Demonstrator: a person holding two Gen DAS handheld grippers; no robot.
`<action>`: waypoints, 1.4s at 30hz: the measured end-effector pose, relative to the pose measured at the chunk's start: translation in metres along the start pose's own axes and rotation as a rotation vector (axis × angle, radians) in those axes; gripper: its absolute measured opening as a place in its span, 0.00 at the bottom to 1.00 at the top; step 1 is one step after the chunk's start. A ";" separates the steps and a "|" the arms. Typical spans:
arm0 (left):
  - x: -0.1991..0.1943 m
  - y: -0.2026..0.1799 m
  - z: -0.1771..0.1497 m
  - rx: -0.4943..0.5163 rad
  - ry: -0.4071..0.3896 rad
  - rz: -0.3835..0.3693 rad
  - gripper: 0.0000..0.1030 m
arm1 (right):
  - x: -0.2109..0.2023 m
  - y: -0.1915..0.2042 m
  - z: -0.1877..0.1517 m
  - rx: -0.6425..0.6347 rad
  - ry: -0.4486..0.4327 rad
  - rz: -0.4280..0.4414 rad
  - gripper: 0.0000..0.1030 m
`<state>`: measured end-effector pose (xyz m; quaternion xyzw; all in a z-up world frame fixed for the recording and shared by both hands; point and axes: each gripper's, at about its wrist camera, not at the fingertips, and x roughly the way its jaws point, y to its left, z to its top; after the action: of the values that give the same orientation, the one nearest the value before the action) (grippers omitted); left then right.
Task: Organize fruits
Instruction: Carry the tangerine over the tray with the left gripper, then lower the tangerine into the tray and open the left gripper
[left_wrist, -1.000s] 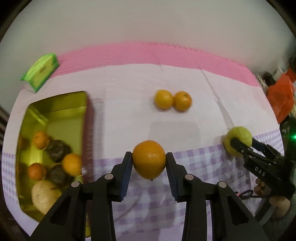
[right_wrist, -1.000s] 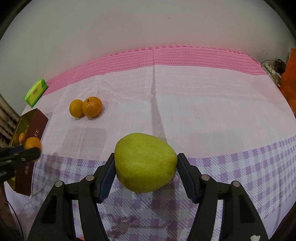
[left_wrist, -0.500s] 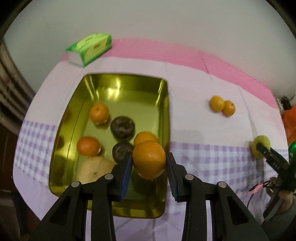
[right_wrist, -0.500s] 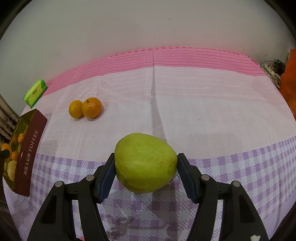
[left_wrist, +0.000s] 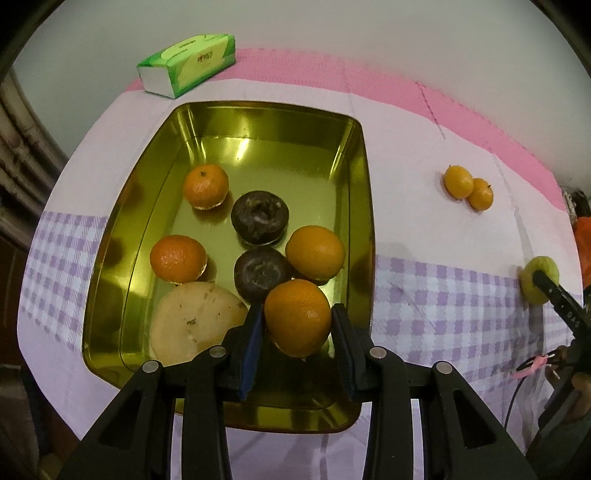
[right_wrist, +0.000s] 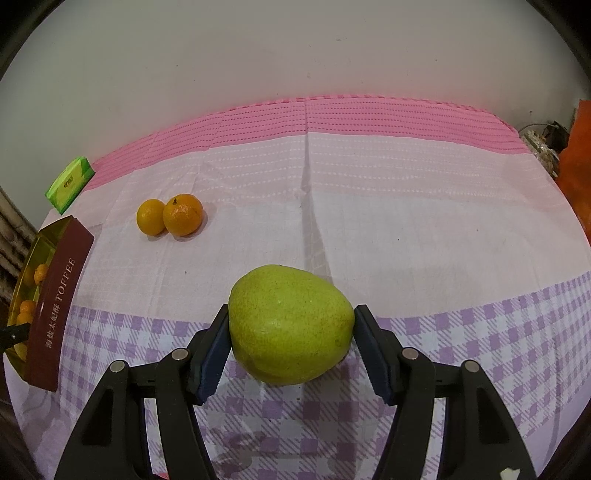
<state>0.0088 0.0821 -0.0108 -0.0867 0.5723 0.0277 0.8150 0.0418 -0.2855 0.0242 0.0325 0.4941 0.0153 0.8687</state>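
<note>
- An orange (left_wrist: 297, 316) is gripped between the jaws of the left gripper (left_wrist: 297, 338), held above the near end of a gold tin (left_wrist: 354, 177).
- Inside the tin, three more oranges (left_wrist: 315, 252), two dark round fruits (left_wrist: 260, 217) and a pale, beige round fruit (left_wrist: 195, 322) are seen.
- A green pear (right_wrist: 290, 324) is clamped between the jaws of the right gripper (right_wrist: 291, 350), above the purple-checked part of the tablecloth (right_wrist: 369, 229) covering the worktop.
- Two small oranges (right_wrist: 170, 216) are left touching each other on the cloth, well apart from the tin.
- A green tissue pack (left_wrist: 187, 64) is placed just beyond the tin's far end.
- The word TOFFEE is printed on the tin's dark red outer side.
</note>
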 end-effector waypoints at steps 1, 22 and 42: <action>0.001 0.000 -0.001 0.003 0.004 0.004 0.36 | 0.000 0.000 0.000 0.000 -0.001 -0.002 0.59; 0.008 -0.008 -0.001 0.047 0.015 0.040 0.37 | 0.000 -0.001 0.003 0.007 0.001 -0.001 0.59; 0.007 -0.006 -0.002 0.035 0.020 0.019 0.40 | -0.003 -0.001 0.002 -0.001 -0.011 -0.001 0.59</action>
<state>0.0102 0.0751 -0.0171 -0.0671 0.5815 0.0245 0.8104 0.0423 -0.2866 0.0279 0.0317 0.4894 0.0149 0.8713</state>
